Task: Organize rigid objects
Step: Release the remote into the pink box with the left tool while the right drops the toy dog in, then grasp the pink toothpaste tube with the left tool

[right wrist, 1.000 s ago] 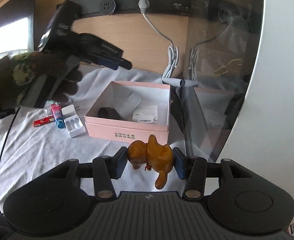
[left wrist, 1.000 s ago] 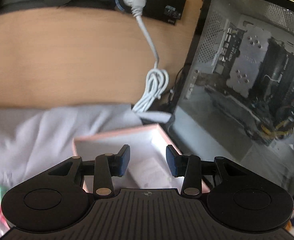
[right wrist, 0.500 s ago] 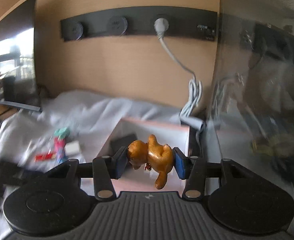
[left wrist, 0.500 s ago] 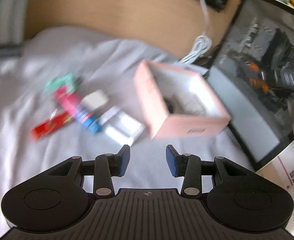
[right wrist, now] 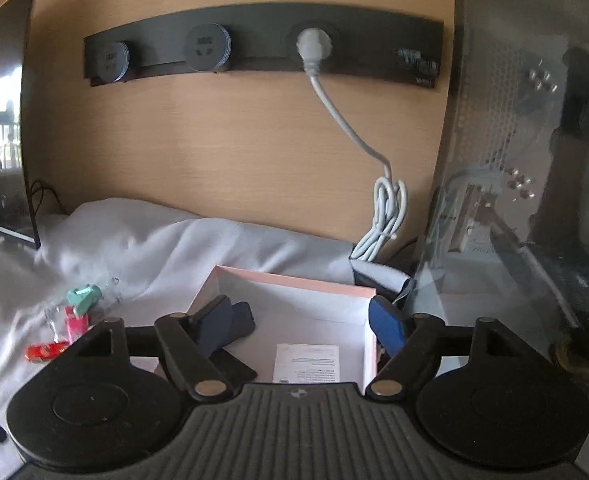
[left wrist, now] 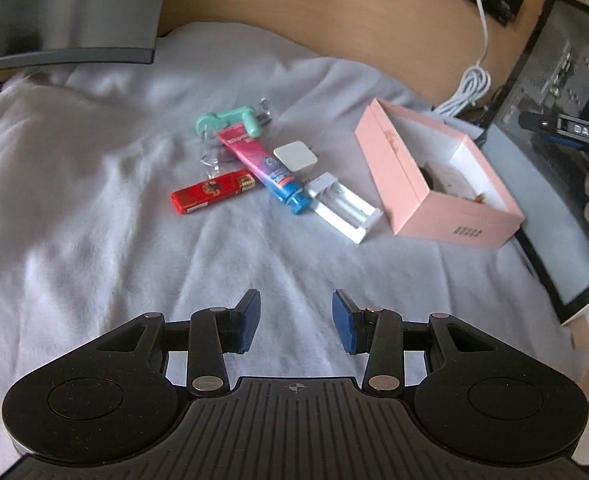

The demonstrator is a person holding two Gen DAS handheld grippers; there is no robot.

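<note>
An open pink box (left wrist: 410, 184) sits on the white cloth, with a white item inside. Left of it lie a white battery holder (left wrist: 344, 212), a pink-and-blue tube (left wrist: 262, 166), a white cube charger (left wrist: 295, 157), a red packet (left wrist: 210, 193) and a mint green piece (left wrist: 230, 122). My left gripper (left wrist: 294, 320) is open and empty, above the cloth in front of these. My right gripper (right wrist: 300, 322) is open wide and empty over the pink box (right wrist: 294, 284), which holds a white card (right wrist: 306, 362) and a dark item (right wrist: 240, 326). The brown bear figure is not in sight.
A glass-sided computer case (left wrist: 566, 160) stands right of the box, also in the right wrist view (right wrist: 534, 200). A white cable (right wrist: 382, 220) hangs from a black socket strip (right wrist: 262, 48) on the wooden wall. A monitor (left wrist: 62, 12) stands at the back left.
My right gripper has opened and let go of the brown bear figure over the pink box. My left gripper has pulled back left from the box, and the loose items have come into view.
</note>
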